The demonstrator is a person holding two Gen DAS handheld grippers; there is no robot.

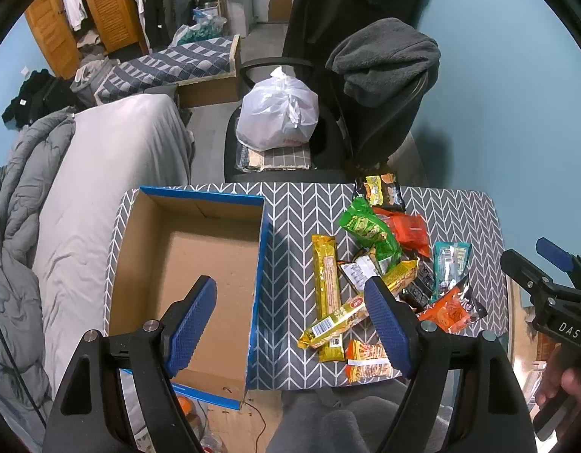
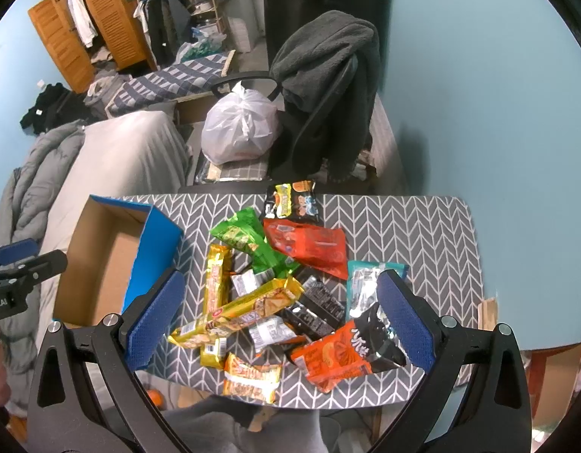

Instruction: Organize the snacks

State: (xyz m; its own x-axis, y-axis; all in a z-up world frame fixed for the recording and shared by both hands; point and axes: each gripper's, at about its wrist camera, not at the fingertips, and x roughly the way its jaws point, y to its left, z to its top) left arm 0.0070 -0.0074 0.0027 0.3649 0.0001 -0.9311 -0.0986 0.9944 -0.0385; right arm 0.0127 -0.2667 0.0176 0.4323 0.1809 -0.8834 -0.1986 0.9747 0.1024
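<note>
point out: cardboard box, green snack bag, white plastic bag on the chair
cardboard box (image 1: 200, 264), left wrist view, on its bare inner floor.
green snack bag (image 2: 249, 239), right wrist view, on the middle of the pack.
white plastic bag (image 1: 275, 113), left wrist view, on its bulging front below the knot.

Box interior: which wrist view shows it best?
Left wrist: the box sits nearly head-on, floor and walls visible, nothing inside. Right wrist catches the box only at the left edge, its floor partly cut off by the blue wall.

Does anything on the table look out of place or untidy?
Yes. The snack packets lie in a loose overlapping heap on the table, while the cardboard box beside them holds none. Nothing looks spilled or torn.
</note>
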